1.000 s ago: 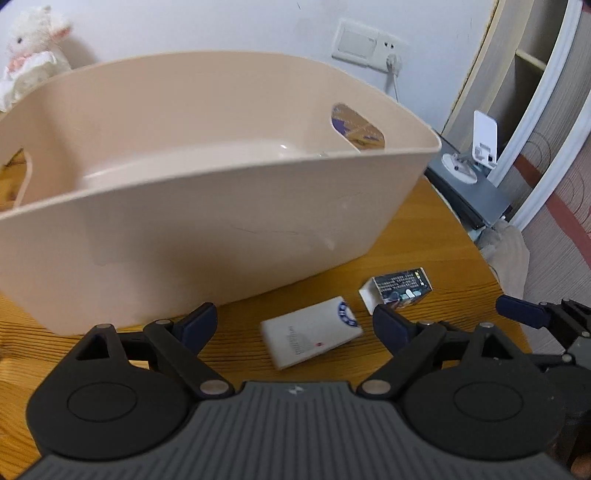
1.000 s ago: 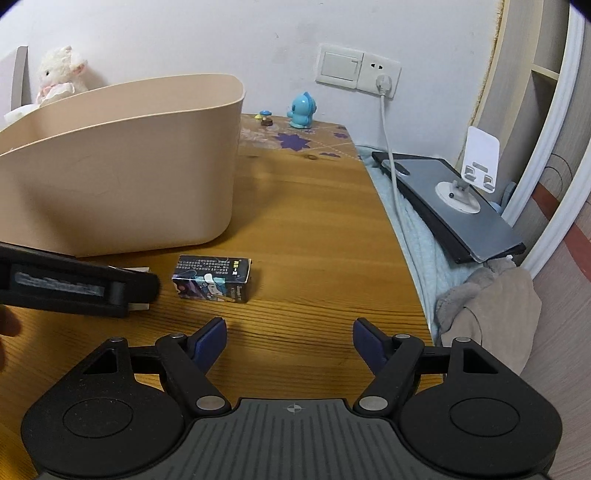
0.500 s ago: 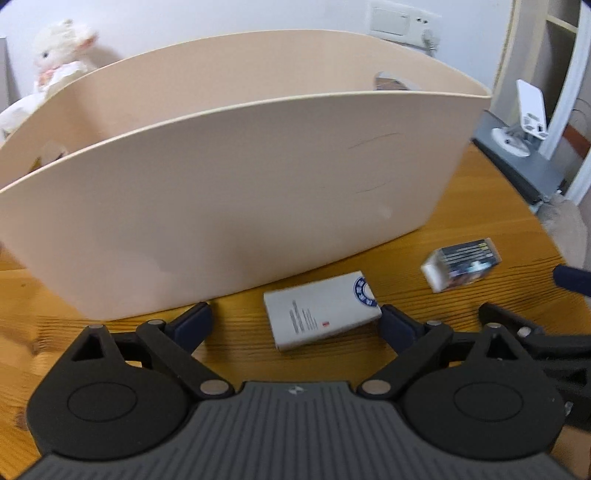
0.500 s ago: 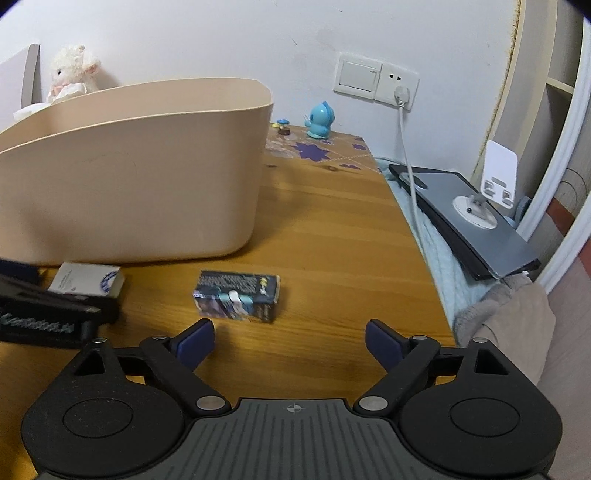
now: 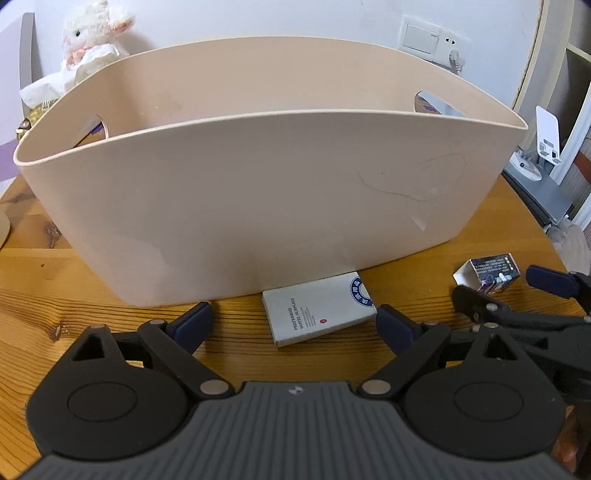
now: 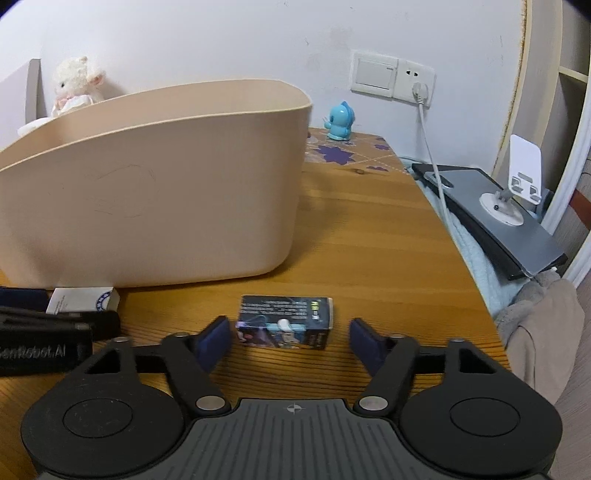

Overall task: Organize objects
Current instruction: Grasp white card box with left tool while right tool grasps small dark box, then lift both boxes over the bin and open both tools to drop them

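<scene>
A flat white box (image 5: 317,308) with a blue round logo lies on the wooden table against the front of a large beige plastic basket (image 5: 266,192). My left gripper (image 5: 293,323) is open, its fingers either side of the white box, low over the table. A small dark blue box (image 6: 284,321) lies to the right. My right gripper (image 6: 290,338) is open with the dark box between its fingertips. The dark box also shows in the left wrist view (image 5: 487,273), and the white box in the right wrist view (image 6: 83,299). The basket (image 6: 147,192) stands left of the right gripper.
A plush lamb (image 5: 94,33) sits behind the basket. A blue toy figure (image 6: 340,122) stands at the table's back. A white cable (image 6: 432,155) hangs from the wall socket. A grey tablet with a phone stand (image 6: 513,206) lies beyond the table's right edge, beside cloth (image 6: 539,332).
Both grippers have moved forward and lower. The white box now lies between the left fingers and the dark box between the right fingers. Both stay open.
</scene>
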`<state>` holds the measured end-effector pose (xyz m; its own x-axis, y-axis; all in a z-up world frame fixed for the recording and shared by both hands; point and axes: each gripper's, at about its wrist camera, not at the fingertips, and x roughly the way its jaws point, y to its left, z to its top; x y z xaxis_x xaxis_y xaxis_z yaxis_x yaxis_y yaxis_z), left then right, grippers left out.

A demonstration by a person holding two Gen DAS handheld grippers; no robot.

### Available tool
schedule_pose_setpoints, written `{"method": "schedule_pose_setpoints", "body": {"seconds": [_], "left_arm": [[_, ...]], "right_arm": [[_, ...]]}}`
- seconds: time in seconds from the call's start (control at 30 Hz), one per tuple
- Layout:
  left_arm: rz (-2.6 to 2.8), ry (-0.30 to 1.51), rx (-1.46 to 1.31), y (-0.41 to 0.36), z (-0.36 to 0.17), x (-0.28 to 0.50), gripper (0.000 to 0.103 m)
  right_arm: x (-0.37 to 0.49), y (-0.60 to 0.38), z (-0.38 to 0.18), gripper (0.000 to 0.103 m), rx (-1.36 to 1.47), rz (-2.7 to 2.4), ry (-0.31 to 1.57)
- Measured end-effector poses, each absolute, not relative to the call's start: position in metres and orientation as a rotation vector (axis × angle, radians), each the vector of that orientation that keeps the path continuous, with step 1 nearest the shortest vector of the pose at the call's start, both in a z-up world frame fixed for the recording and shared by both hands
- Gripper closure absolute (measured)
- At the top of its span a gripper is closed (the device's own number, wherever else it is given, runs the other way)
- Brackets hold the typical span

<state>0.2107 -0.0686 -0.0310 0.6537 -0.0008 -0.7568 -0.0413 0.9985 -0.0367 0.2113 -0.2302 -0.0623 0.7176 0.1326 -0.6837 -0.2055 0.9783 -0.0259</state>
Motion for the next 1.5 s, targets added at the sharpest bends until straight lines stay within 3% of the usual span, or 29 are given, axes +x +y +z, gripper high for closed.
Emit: {"method": "schedule_pose_setpoints", "body": {"seconds": [0.1,0.17,0.87,1.5], "left_arm": [[0.045,0.841,-0.051,-0.061,-0.03,0.205,0.027],[0.053,0.835,-0.068,-0.055,-0.028,0.203,0.038],[-0.027,0.84,-0.144,-0.027,-0.018,0.176,0.039],[-0.021,0.552,-0.085,0.005,0.085,0.141,0.039]], "right_arm": [[0.206,-0.224,-0.06,0.053,-0.126,0.197,0.741],[0.202,-0.218,-0.06,0.056,-0.158,0.19,0.731],[0.147,-0.203,-0.008,0.057,-0.157,0.226,0.628],[0.145,-0.172,0.074,0.057,-0.122,0.274,0.368]]}}
